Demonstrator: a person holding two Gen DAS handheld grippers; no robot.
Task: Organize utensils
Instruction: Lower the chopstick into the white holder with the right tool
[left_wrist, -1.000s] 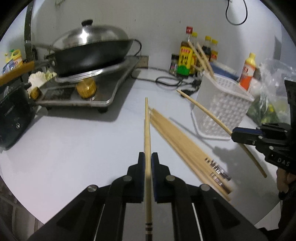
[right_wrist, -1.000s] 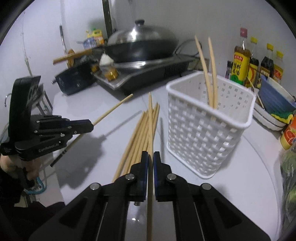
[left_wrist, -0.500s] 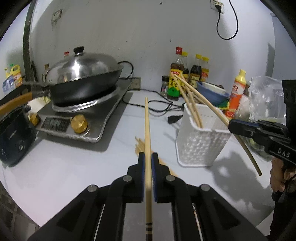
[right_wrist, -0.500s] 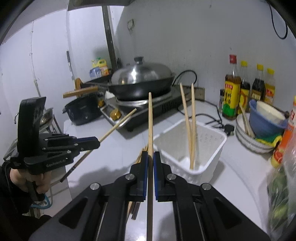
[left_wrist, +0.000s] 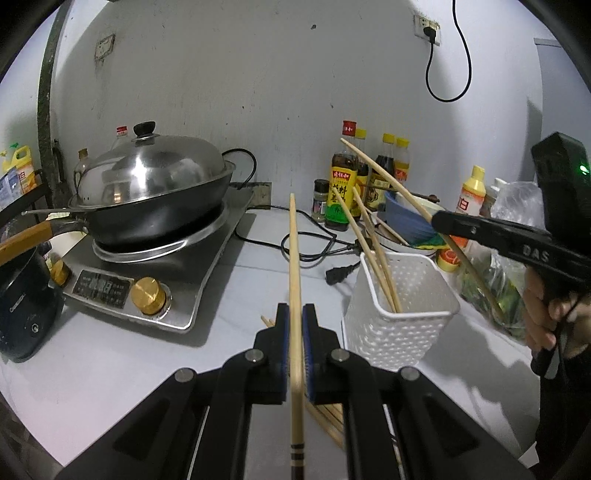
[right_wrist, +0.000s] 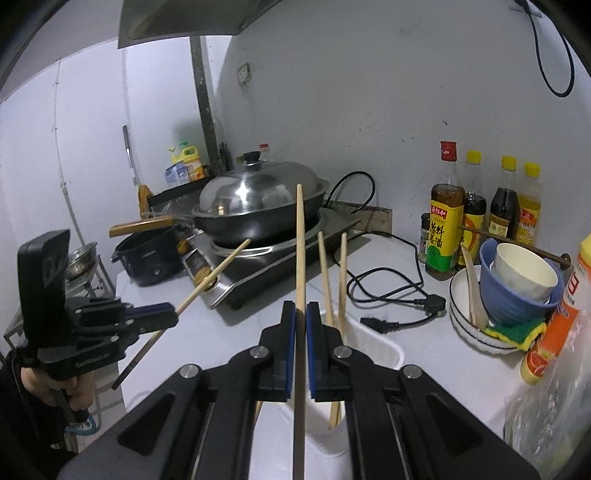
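My left gripper is shut on one wooden chopstick that points up and away over the counter. Just right of it stands the white perforated basket with two chopsticks leaning inside. Several loose chopsticks lie on the counter under the left gripper, mostly hidden. My right gripper is shut on another chopstick, held above the basket. In the right wrist view the left gripper appears at the left with its chopstick slanting up.
A lidded wok sits on an induction cooker at the back left. Sauce bottles, stacked bowls, a black power cable and a plastic bag crowd the back right. A black cooker stands far left.
Both grippers have risen with their chopsticks still held. The basket and counter now sit lower in both views, and the pile of loose chopsticks has slipped under the left gripper.
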